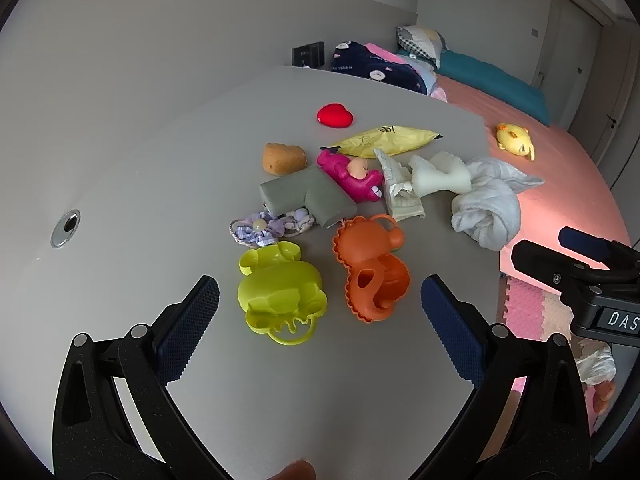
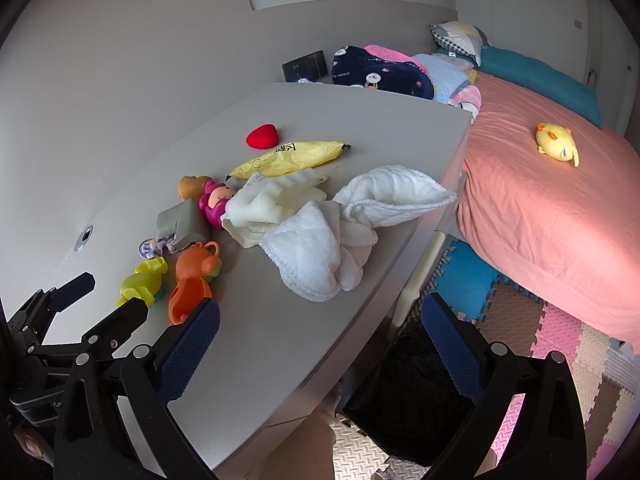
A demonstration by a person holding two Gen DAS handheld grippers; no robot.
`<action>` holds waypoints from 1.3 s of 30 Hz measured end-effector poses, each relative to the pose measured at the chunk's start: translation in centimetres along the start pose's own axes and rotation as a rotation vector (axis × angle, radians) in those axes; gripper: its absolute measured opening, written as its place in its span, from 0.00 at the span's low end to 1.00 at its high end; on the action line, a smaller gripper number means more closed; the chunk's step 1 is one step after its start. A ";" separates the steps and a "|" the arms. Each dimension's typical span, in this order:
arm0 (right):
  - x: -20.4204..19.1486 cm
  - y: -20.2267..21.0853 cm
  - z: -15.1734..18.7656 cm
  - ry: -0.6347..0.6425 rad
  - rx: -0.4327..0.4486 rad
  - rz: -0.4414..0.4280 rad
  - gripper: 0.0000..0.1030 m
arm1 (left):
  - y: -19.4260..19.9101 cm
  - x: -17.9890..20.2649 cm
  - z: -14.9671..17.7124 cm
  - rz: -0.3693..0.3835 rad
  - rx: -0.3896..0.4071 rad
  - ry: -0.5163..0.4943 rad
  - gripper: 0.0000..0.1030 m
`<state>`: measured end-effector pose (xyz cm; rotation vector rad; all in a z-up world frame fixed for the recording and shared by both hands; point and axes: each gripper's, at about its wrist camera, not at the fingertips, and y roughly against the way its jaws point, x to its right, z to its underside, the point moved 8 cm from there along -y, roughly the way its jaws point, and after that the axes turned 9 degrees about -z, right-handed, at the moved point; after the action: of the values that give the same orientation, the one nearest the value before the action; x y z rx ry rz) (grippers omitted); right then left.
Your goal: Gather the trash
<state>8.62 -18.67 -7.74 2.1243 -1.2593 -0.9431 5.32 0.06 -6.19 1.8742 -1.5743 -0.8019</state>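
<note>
The left gripper hangs over the near part of the bench, jaws spread to their widest and holding nothing. Just ahead of its fingertips lie a green mould and an orange mould, side by side. The right gripper is likewise wide open and empty, held over the bench's near corner with a black-lined bin on the floor below it.

Beyond the moulds, the pile runs away from the left gripper: a grey foam corner piece lying over a purple scrunchie, a pink doll touching the foam, a brown sponge, and at the far end a red heart. To the right sit a crumpled paper, a white foam block and a white towel near the bench's edge.

The trash, as I judge it, is the yellow wrapper behind the doll, the crumpled paper, and perhaps the white foam block; the toys and towel look like things to leave.

The task seems to be at its start: nothing is picked up and the bin shows no litter that I can make out. The next move calls for choosing one piece and reaching past the moulds without knocking them. The paper is tucked under the foam block, so that would probably have to be shifted or taken first; the wrapper lies flat and thin, so the jaws would need to come down steeply and pinch an edge. The bin is on the right gripper's side, which suits it for the drop.
</note>
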 end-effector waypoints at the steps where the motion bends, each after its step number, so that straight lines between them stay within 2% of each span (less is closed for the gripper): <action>1: 0.0 0.0 0.0 0.000 -0.001 0.000 0.97 | -0.1 -0.1 0.0 0.002 0.001 0.002 0.95; 18: 0.0 0.2 -0.1 0.000 0.000 0.000 0.97 | -0.1 -0.3 -0.1 0.035 -0.017 0.020 0.95; 24: 0.4 0.5 0.1 0.000 0.003 0.000 0.97 | -0.7 -0.4 0.0 0.046 -0.058 0.029 0.95; 27: 0.4 0.4 0.2 0.000 0.003 0.000 0.97 | -0.7 -0.3 0.0 0.033 -0.044 0.018 0.95; 39: 0.4 0.6 0.0 -0.001 0.004 0.000 0.97 | -0.5 -0.6 0.0 0.059 -0.043 0.057 0.95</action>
<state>8.39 -19.36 -7.45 2.1265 -1.2632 -0.9431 5.58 0.70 -6.46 1.7966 -1.5576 -0.7440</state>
